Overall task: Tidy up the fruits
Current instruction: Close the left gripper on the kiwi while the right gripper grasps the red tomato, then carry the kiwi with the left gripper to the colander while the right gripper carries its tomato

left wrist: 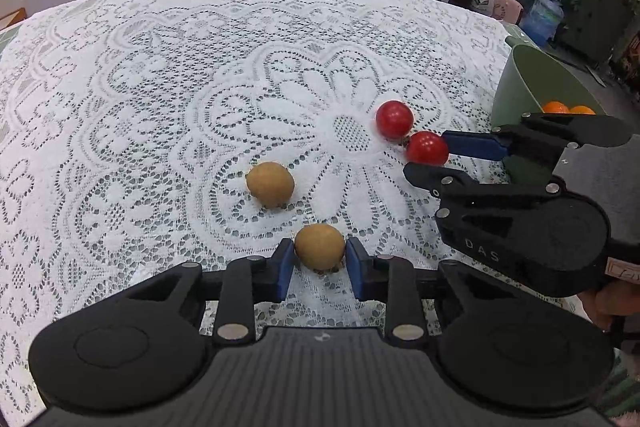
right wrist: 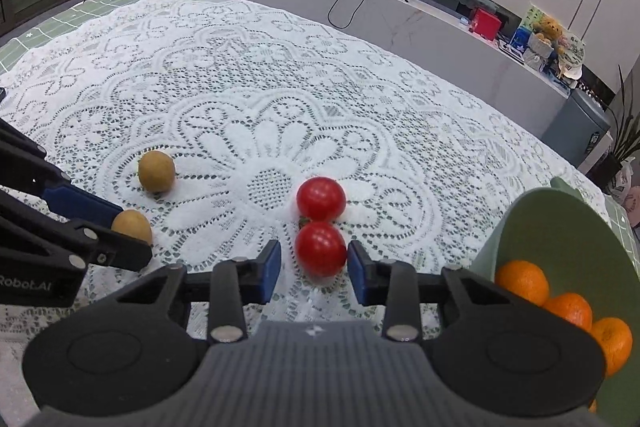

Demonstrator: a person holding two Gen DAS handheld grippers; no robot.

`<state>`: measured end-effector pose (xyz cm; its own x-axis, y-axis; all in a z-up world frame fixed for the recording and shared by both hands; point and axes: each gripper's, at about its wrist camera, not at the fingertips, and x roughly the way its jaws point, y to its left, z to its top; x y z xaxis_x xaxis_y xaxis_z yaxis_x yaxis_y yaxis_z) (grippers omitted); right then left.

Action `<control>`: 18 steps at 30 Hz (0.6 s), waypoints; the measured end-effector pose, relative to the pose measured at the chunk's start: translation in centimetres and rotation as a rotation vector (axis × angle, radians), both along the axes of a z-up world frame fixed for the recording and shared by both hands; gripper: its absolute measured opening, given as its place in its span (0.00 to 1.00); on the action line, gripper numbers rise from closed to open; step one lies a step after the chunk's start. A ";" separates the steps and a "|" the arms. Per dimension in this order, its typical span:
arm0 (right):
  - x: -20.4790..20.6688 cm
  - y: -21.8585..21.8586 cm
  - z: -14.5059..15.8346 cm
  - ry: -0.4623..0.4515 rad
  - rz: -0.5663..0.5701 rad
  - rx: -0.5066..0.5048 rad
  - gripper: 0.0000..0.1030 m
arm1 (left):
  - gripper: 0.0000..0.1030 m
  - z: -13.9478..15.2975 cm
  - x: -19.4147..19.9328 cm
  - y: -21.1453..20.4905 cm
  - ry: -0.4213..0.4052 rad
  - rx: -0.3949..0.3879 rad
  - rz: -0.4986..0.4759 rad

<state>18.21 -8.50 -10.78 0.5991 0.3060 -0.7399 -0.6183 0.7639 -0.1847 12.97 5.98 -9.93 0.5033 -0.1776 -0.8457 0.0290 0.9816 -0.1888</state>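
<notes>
Closest in, my left tool (left wrist: 320,261) is pinching the near brown fruit (left wrist: 319,247), its long axis lying across the jaws, while my right tool (right wrist: 314,263) is narrowing onto the near tomato (right wrist: 321,248). I'm judging us partway: oranges (right wrist: 522,281) are sitting in the green bowl (right wrist: 560,223); four fruits are waiting on the counter (left wrist: 160,67).

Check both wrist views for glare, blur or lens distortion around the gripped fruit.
Left wrist: sharp; fisheye bows the lace tablecloth; small highlights on the red fruit, none on the matte brown fruit. Right wrist: sharp too; soft glare spots on both red fruits; green bowl stretched at the edge.
</notes>
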 end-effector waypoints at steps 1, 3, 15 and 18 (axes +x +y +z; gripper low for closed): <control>0.1 0.1 0.0 -0.002 0.001 -0.004 0.32 | 0.32 0.0 0.1 0.0 -0.001 -0.002 -0.001; 0.2 0.2 -0.2 -0.005 0.001 -0.009 0.32 | 0.31 0.0 0.1 0.0 -0.003 -0.003 -0.004; 0.5 0.5 -0.3 -0.005 -0.006 -0.036 0.26 | 0.30 -0.1 0.2 -0.4 -0.003 0.014 -0.013; 0.4 0.4 0.1 0.000 -0.017 -0.032 0.26 | 0.30 0.0 0.2 -0.5 0.000 0.017 -0.004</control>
<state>18.58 -8.11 -10.68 0.6044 0.2720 -0.7488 -0.6051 0.7681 -0.2093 13.18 5.51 -9.90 0.5027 -0.1656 -0.8485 0.0332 0.9845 -0.1724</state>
